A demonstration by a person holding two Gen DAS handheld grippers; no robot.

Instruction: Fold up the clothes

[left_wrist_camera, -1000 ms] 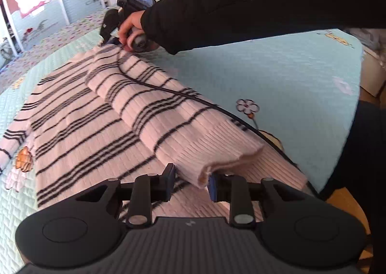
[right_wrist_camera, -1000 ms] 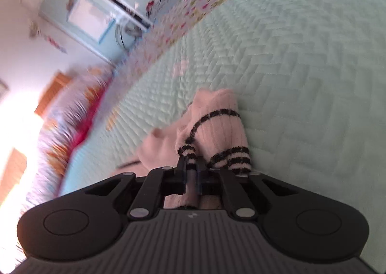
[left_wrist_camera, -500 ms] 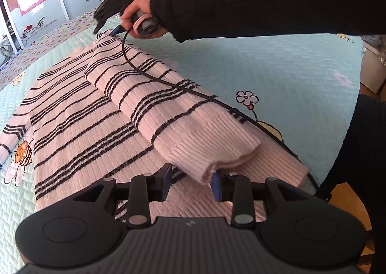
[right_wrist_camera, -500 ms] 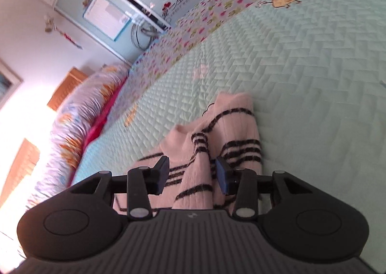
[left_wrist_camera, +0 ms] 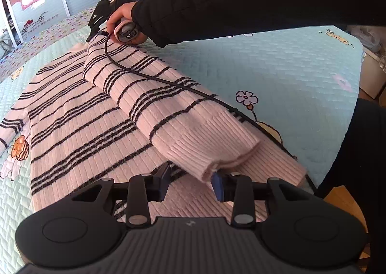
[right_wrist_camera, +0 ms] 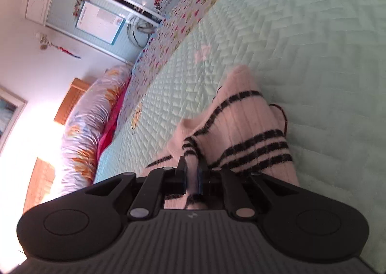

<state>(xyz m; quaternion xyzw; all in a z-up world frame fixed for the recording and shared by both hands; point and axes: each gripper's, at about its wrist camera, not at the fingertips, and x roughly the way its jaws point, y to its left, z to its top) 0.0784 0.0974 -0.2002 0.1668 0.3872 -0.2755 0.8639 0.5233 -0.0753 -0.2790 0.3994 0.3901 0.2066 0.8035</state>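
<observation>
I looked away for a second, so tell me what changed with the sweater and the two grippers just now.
The right gripper let go of the sweater near the shoulder half a second ago, then closed on a fold of it again; its jaws are closing now, knit between the pads. The left gripper opened slightly, with the folded hem between its pads. The sweater stayed folded on the quilt.

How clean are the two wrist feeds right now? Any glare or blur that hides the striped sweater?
Left wrist view: evenly lit and sharp, and the pink knit sweater with black stripes reads clearly, though fisheye bending curves the pale blue quilted bedspread. Right wrist view: strong white glare burns out the lower left edge and the far background is slightly soft, yet the fabric by the right tool stays legible.
</observation>
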